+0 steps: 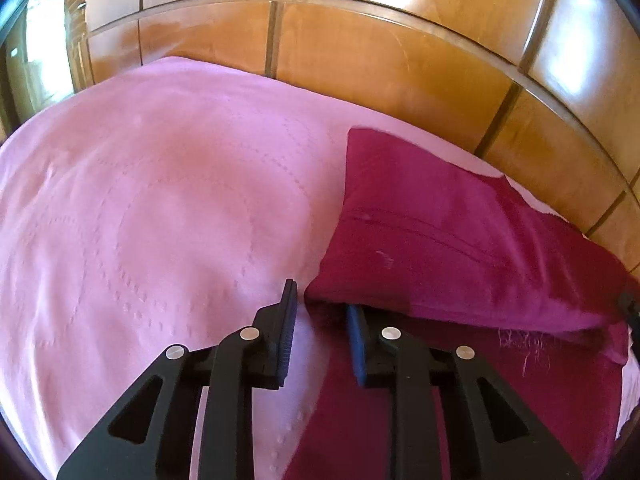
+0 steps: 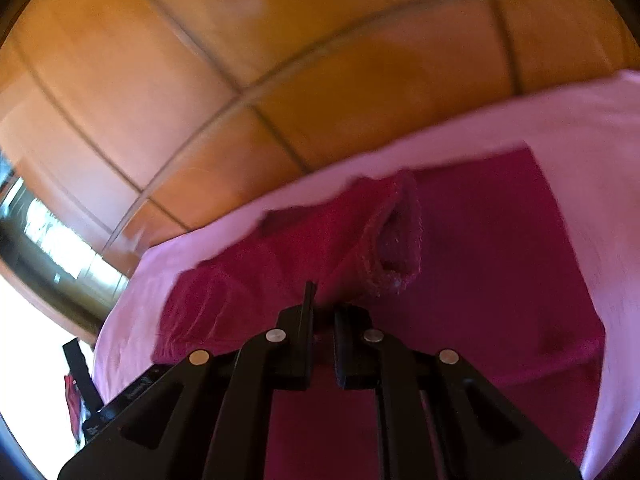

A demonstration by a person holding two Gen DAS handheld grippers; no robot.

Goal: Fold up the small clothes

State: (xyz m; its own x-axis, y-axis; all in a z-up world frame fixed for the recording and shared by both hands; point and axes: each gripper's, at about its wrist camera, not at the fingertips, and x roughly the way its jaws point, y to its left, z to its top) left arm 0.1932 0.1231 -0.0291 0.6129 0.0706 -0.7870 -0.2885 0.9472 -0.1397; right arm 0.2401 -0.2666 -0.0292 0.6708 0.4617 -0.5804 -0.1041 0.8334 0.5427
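A magenta garment [image 1: 460, 240] lies on the right part of a pink bedspread [image 1: 160, 200], its upper layer folded over with a frayed edge showing below. In the left wrist view my left gripper [image 1: 320, 300] stands at the fold's near left corner, jaws apart; its right finger [image 1: 360, 344] is tucked under the fold and its left finger [image 1: 286, 320] is over bare bedspread. The right gripper [image 2: 324, 304] is shut, and the garment [image 2: 480, 260] bunches up from between its fingertips, with a sleeve opening [image 2: 396, 240] just beyond. A dark part at the fold's right end looks like the right gripper [image 1: 630, 308].
Glossy wooden panels [image 1: 360, 60] with dark seams run behind the bed's far edge. The bedspread [image 2: 580, 128] spreads wide to the left of the garment. A bright window area [image 2: 48, 232] and a black strap [image 2: 80, 368] show at the lower left of the blurred right wrist view.
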